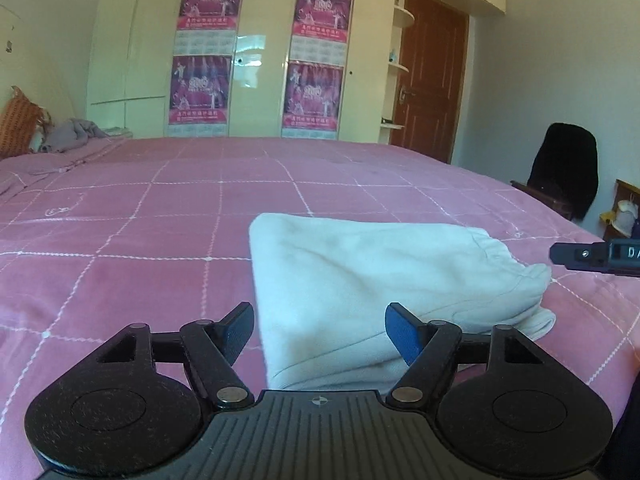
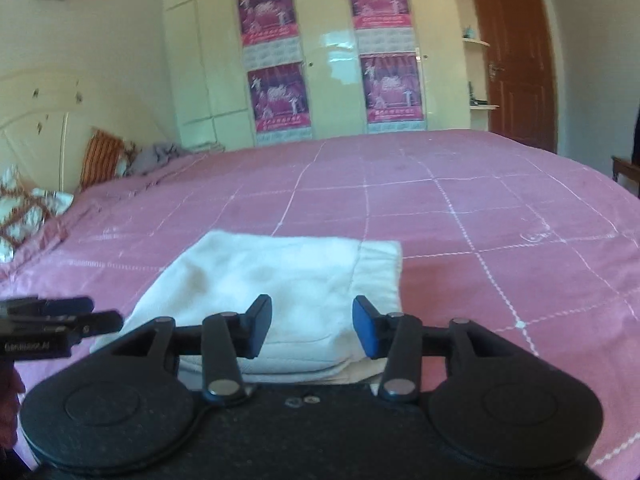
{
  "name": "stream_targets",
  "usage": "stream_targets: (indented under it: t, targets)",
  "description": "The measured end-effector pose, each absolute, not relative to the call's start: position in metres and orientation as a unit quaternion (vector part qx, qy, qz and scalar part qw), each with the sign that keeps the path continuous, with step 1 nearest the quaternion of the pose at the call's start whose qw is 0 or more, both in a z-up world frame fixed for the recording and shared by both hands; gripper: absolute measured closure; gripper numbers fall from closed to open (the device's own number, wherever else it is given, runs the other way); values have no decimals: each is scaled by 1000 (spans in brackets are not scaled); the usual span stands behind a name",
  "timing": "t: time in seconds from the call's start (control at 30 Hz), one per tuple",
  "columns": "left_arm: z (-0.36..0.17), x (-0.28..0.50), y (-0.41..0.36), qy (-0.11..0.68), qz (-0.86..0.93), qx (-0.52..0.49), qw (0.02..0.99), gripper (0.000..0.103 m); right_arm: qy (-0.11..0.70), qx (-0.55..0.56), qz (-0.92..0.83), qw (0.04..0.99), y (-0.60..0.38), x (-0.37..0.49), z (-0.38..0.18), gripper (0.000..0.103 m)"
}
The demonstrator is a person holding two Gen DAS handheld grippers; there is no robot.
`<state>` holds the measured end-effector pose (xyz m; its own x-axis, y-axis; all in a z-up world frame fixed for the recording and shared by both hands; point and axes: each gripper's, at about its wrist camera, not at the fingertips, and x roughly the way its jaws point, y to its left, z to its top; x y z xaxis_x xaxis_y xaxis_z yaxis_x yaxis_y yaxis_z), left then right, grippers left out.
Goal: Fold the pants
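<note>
- The left gripper [image 1: 320, 332] is hovering at the near left edge of the pants [image 1: 384, 288], jaws spread, gripping nothing.
- The pants are lying folded on the pink bedspread [image 1: 140, 232].
- The right gripper [image 2: 312, 330] is hanging over the pants' near edge, jaws apart and seemingly empty, though blurred.

Soft daylight, wardrobe [image 1: 256, 52] glare, fisheye edges, slight blur.

"DA" on right tongs [image 1: 560, 254]
</note>
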<state>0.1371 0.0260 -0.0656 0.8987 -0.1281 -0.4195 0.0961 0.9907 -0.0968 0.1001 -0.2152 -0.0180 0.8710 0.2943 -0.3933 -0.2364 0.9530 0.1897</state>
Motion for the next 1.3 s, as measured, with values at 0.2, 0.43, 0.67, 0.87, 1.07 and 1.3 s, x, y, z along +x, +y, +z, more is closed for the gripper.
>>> stream_targets:
  t: [0.2,0.43,0.67,0.87,1.07,1.3]
  targets:
    - [-91,140,39,281,-46,-22,958,30,265,227,82,933,-279,110,-44,54]
    - [-103,157,54,299,-2,-32,954,30,280,216,106,929,-262,114,-54,54]
    - [-104,159,58,265,3,-48,963,31,289,242,124,918,-258,117,-59,53]
    - [-120,162,63,291,-8,-70,954,30,328,280,154,889,-245,136,-73,47]
    - [-125,161,66,285,-8,-82,955,30,331,331,151,871,-243,146,-77,31]
    - [-129,155,64,275,-5,-81,958,30,322,383,129,856,-256,129,-81,40]
